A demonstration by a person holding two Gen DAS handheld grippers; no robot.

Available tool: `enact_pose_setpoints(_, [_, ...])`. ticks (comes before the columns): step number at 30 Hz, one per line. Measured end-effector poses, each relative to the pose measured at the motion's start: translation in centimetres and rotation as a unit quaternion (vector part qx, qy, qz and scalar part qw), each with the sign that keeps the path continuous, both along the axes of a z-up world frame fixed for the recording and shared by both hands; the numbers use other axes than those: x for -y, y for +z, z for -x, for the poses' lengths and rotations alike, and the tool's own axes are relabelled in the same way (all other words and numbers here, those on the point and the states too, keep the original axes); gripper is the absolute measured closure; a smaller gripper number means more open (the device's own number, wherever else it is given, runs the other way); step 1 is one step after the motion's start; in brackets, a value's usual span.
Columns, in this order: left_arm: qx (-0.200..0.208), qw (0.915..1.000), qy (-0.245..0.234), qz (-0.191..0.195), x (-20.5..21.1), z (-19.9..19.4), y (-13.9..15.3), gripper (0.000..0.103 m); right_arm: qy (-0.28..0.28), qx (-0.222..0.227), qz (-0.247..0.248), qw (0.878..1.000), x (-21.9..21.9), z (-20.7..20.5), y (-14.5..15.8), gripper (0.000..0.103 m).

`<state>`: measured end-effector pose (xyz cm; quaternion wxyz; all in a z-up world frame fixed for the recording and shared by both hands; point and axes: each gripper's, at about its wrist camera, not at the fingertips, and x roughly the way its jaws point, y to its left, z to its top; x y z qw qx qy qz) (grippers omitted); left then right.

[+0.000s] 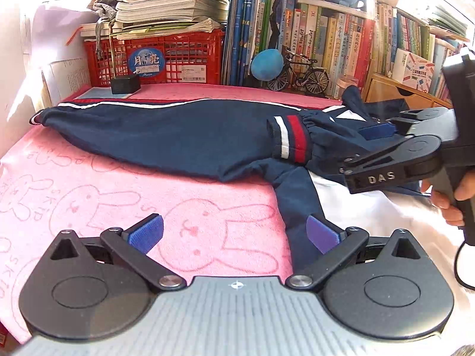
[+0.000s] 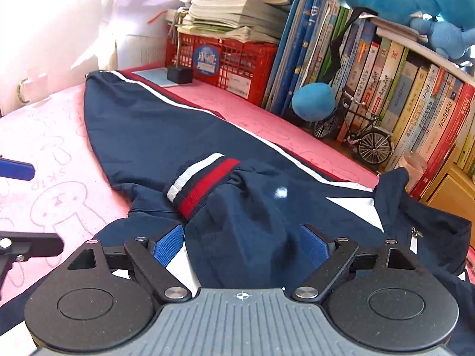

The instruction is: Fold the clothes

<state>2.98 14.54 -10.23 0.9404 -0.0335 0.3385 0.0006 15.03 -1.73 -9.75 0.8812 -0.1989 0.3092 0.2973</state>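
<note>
A navy jacket (image 1: 166, 136) with white and red stripes lies flat on a pink rabbit-print towel (image 1: 89, 195). One sleeve is folded over the body, and its red-and-white cuff (image 1: 289, 141) rests on top. The other sleeve (image 1: 297, 207) runs toward the near edge. My left gripper (image 1: 234, 234) hangs open above the towel, its right pad (image 1: 322, 234) over that sleeve. A hand holds my right gripper (image 1: 365, 154) over the jacket's right part. In the right wrist view the right gripper (image 2: 241, 246) stands open, with the navy sleeve cloth (image 2: 246, 222) beneath its pads and the cuff (image 2: 204, 184) just ahead.
A red crate (image 1: 184, 56) under stacked papers (image 1: 169, 9) and a small black box (image 1: 125, 84) stand at the back. Books (image 1: 326, 35), a model bicycle (image 1: 302, 74) and a blue plush (image 1: 266, 65) line the back right. A wooden drawer unit (image 2: 451, 190) is at the right.
</note>
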Motion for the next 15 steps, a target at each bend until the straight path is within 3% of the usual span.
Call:
enact_pose_setpoints(2, [-0.003,0.9999,-0.008,-0.005,0.6,0.7,-0.3,0.0,-0.017,-0.001,0.01,1.0,0.2,0.0,-0.8,0.044])
enact_pose_setpoints(3, [-0.005,0.9999,-0.013,-0.007,0.9,1.0,-0.5,0.0,-0.025,-0.002,0.011,1.0,0.3,0.1,-1.1,0.063])
enact_pose_setpoints(6, [-0.021,0.999,-0.013,-0.038,2.1,0.9,-1.4,0.0,-0.051,0.009,-0.015,0.999,1.8,0.5,-0.1,0.089])
enact_pose_setpoints(11, [-0.027,0.9978,-0.017,-0.059,2.9,1.0,-2.0,0.0,-0.121,0.062,-0.04,0.99,8.5,1.5,3.9,0.092])
enact_pose_setpoints(15, [-0.031,0.9983,-0.013,-0.047,2.5,1.0,-2.2,0.0,-0.225,0.106,-0.044,0.968,16.6,2.1,7.4,0.095])
